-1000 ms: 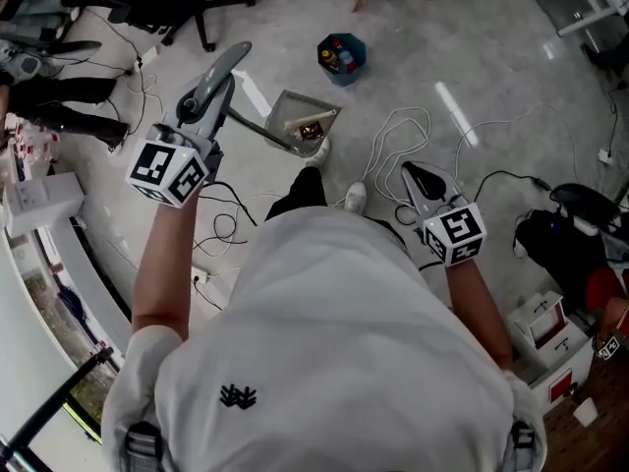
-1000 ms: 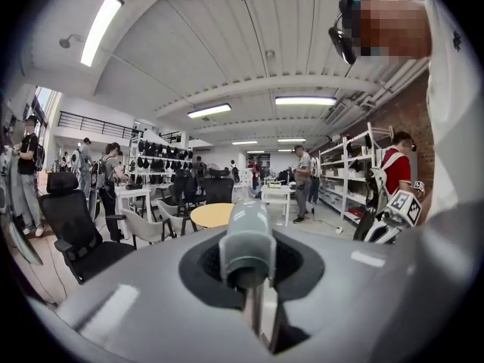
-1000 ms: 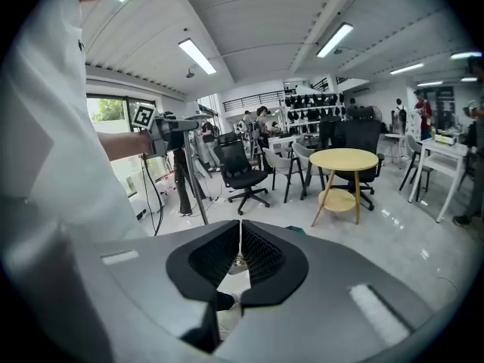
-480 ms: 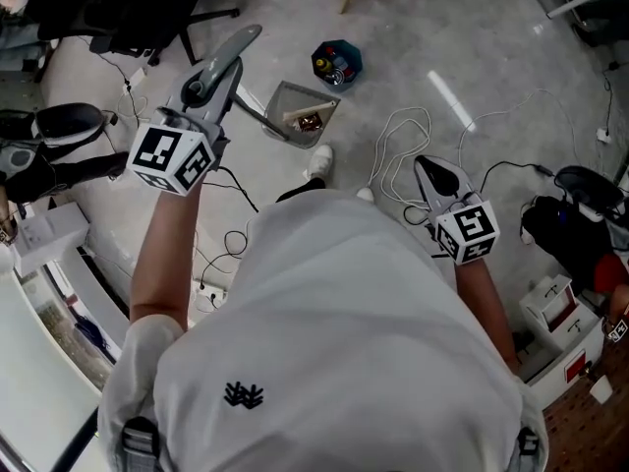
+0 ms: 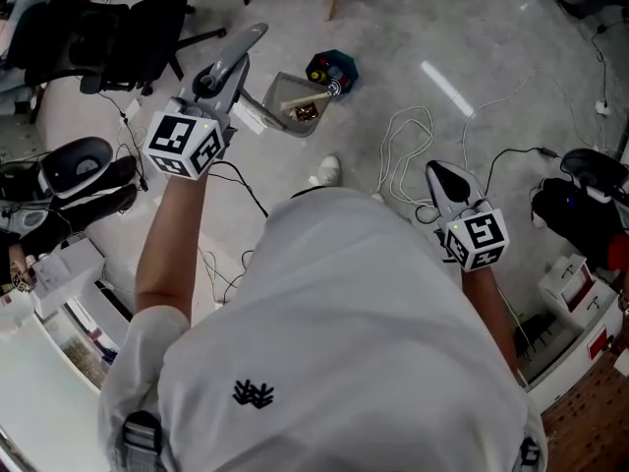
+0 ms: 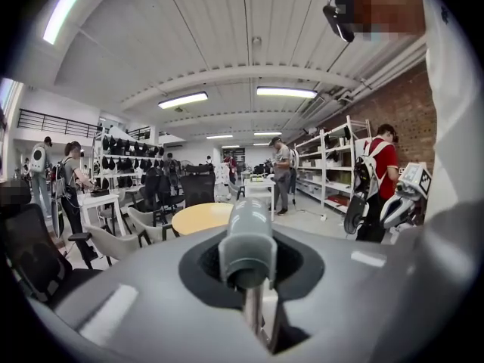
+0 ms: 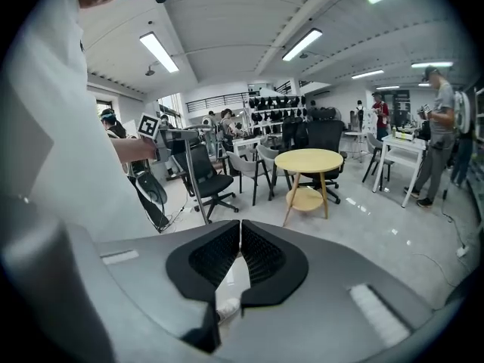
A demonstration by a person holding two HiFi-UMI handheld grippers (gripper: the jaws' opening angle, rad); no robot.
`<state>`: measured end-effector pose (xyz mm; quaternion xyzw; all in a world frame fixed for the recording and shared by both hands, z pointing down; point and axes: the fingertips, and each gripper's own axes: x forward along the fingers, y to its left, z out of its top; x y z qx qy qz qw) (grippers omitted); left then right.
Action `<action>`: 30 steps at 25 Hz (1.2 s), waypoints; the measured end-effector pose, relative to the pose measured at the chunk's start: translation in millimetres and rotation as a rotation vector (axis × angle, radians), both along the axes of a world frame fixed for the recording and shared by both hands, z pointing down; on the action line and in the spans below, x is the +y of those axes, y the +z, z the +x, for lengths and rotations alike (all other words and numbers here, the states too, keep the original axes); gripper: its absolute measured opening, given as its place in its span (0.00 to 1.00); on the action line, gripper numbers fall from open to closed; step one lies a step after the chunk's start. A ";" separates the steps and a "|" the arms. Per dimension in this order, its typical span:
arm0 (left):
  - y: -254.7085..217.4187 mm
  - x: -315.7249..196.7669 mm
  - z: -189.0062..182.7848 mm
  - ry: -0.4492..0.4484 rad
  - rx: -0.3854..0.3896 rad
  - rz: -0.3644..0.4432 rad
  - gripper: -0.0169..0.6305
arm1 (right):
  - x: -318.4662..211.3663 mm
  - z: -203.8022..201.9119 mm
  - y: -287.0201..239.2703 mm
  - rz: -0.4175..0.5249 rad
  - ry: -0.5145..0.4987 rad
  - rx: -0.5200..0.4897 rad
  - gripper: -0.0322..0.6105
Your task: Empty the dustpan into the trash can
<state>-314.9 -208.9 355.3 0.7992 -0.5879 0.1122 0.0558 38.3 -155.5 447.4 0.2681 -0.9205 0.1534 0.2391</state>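
The person is standing over the floor and carrying the dustpan point(image 5: 293, 104) by its long handle point(image 6: 247, 237). The left gripper point(image 5: 236, 59) is sitting at about 10 o'clock in the head view, and its jaws are pinching the grey grip at the top of that handle, with the metal rod running down from it to the pan. The pan is hanging low over the floor with some litter point(image 5: 307, 112) lying in it. Its far corner is reaching toward the blue trash can point(image 5: 332, 68), which is standing at 1 o'clock from the pan and just beside it; whether the two are touching cannot be told.

The right gripper point(image 5: 442, 179) is hanging at 4 o'clock, well apart from the pan, with its jaws pressed together and nothing between them. White cables point(image 5: 403, 138) are looping over the floor between the two grippers.

The step in hand looks like bringing the pan's mouth to the can. The next move is likely calling for shifting the pan's lip fully over the opening, then tipping the handle so the litter is sliding toward 1 o'clock and not spilling beside the rim.
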 end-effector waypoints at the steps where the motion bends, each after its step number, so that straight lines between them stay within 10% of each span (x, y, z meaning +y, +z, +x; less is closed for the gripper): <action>1: 2.5 -5.6 -2.6 0.010 0.002 -0.002 0.17 | -0.6 0.8 -0.8 0.001 0.016 0.004 0.06; 30: 100.3 -156.8 25.3 0.297 -0.135 -0.181 0.17 | 13.3 48.3 11.6 -0.061 0.377 0.057 0.06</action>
